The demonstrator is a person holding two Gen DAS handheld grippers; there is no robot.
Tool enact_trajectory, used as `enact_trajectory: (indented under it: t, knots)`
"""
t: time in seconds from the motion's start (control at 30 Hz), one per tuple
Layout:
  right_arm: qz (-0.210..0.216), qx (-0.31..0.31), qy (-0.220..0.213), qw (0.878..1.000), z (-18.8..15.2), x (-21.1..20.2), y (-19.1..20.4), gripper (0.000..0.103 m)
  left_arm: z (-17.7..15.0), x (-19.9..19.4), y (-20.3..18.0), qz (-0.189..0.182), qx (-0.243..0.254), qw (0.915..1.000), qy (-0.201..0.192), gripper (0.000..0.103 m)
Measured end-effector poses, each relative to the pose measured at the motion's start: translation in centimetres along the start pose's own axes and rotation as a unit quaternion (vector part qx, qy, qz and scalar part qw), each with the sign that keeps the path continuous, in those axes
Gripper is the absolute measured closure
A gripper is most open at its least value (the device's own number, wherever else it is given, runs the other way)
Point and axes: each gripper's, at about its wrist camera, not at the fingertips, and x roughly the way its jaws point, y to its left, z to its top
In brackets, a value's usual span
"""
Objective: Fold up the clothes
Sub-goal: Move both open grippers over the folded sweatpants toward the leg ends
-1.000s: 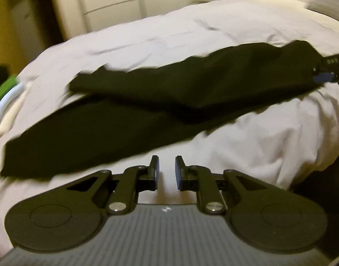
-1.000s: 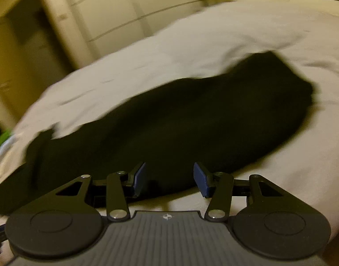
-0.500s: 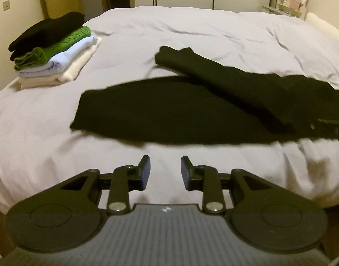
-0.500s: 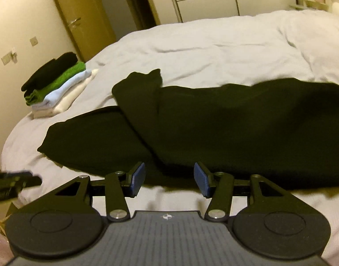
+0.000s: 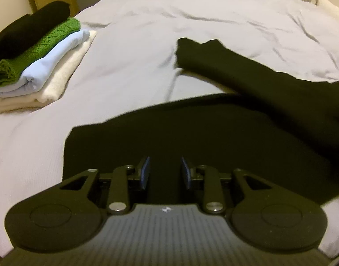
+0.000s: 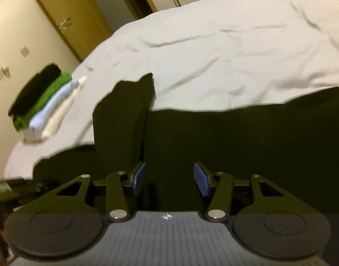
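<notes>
A black garment (image 5: 213, 133) lies spread on the white bed (image 5: 147, 44), one long sleeve-like part (image 5: 224, 66) folded diagonally over it. In the right wrist view the same black garment (image 6: 236, 144) fills the near half, its folded part (image 6: 122, 115) pointing away. My left gripper (image 5: 165, 173) is open, low over the garment's near left portion, with nothing between its fingers. My right gripper (image 6: 168, 178) is open wider, hovering over the garment's middle, also holding nothing.
A stack of folded clothes (image 5: 36, 62), black, green, light blue and cream, sits at the bed's far left corner and appears as the same stack (image 6: 45, 106) in the right wrist view. A wooden door (image 6: 69, 17) and wardrobe fronts stand behind the bed.
Both grippers have moved forward and lower over the black garment, which now fills more of each view. The left gripper's jaws have opened wider; the right stayed open.
</notes>
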Motion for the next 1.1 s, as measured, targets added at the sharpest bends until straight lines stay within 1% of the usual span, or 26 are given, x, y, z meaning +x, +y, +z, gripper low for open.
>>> enact_trajectory:
  t: [0.1, 0.23, 0.33, 0.4, 0.47, 0.5, 0.53, 0.57, 0.6, 0.7, 0.8, 0.83, 0.9, 0.97, 1.0, 1.03, 1.07, 1.1]
  knots:
    - [0.046, 0.042, 0.005, 0.998, 2.2, 2.4, -1.0, 0.051, 1.2, 1.4, 1.0, 0.002, 0.002, 1.0, 0.0, 0.075]
    - [0.082, 0.084, 0.01, 0.993, 5.3, 5.8, -1.7, 0.051, 2.8, 3.4, 2.3, 0.002, 0.004, 1.0, 0.001, 0.071]
    - [0.093, 0.109, 0.024, 0.989, 7.8, 9.2, -2.0, 0.051, 3.9, 4.5, 3.2, -0.006, -0.002, 1.0, 0.002, 0.07]
    - [0.098, 0.127, 0.046, 0.986, 9.1, 11.6, -2.1, 0.051, 4.3, 4.9, 3.5, -0.002, 0.0, 1.0, 0.001, 0.067]
    - [0.084, 0.124, 0.067, 0.986, 10.2, 13.9, -1.8, 0.051, 4.6, 5.3, 3.8, 0.003, 0.001, 1.0, 0.0, 0.066]
    - [0.087, 0.117, 0.067, 0.987, 10.5, 14.4, -1.3, 0.054, 4.7, 5.5, 3.9, 0.006, 0.001, 1.0, 0.001, 0.065]
    - [0.092, 0.109, 0.064, 0.988, 10.7, 14.7, -0.8, 0.08, 4.8, 5.7, 4.1, 0.01, 0.001, 0.9999, 0.002, 0.065]
    - [0.098, 0.101, 0.062, 0.988, 10.9, 15.0, -0.2, 0.094, 4.8, 5.7, 4.4, 0.014, -0.001, 0.9999, 0.003, 0.065]
    - [0.103, 0.092, 0.059, 0.989, 11.1, 15.3, 0.3, 0.095, 4.7, 5.6, 4.7, 0.016, -0.004, 0.9999, 0.003, 0.065]
    - [0.117, 0.007, 0.02, 0.993, 10.2, 12.6, 4.9, 0.096, 4.2, 4.7, 6.0, 0.028, -0.017, 0.9994, 0.004, 0.065]
    - [0.131, -0.084, -0.02, 0.988, 9.2, 9.8, 9.6, 0.096, 3.2, 3.3, 7.7, 0.045, -0.036, 0.9983, 0.005, 0.065]
    - [0.136, -0.117, -0.029, 0.983, 8.3, 8.7, 11.5, 0.096, 2.9, 2.8, 8.2, 0.051, -0.042, 0.9978, 0.006, 0.065]
    - [0.152, -0.18, -0.032, 0.971, 6.1, 7.0, 15.0, 0.096, 2.2, 1.8, 9.4, 0.062, -0.055, 0.9966, 0.007, 0.066]
    - [0.158, -0.245, -0.017, 0.956, 3.0, 6.2, 18.4, 0.095, 1.6, 0.8, 10.5, 0.073, -0.067, 0.9951, 0.008, 0.066]
    - [0.16, -0.278, -0.009, 0.947, 1.4, 5.9, 20.1, 0.092, 1.3, 0.3, 11.0, 0.078, -0.073, 0.9942, 0.008, 0.066]
    - [0.155, -0.304, 0.004, 0.94, -0.2, 5.9, 21.2, 0.084, 0.9, -0.2, 11.6, 0.084, -0.079, 0.9933, 0.009, 0.066]
    - [0.148, -0.329, 0.019, 0.932, -1.9, 6.1, 22.3, 0.062, 0.5, -0.7, 12.1, 0.088, -0.085, 0.9924, 0.009, 0.066]
    - [0.14, -0.354, 0.033, 0.924, -3.6, 6.3, 23.3, 0.049, 0.0, -1.2, 12.5, 0.09, -0.09, 0.9917, 0.01, 0.066]
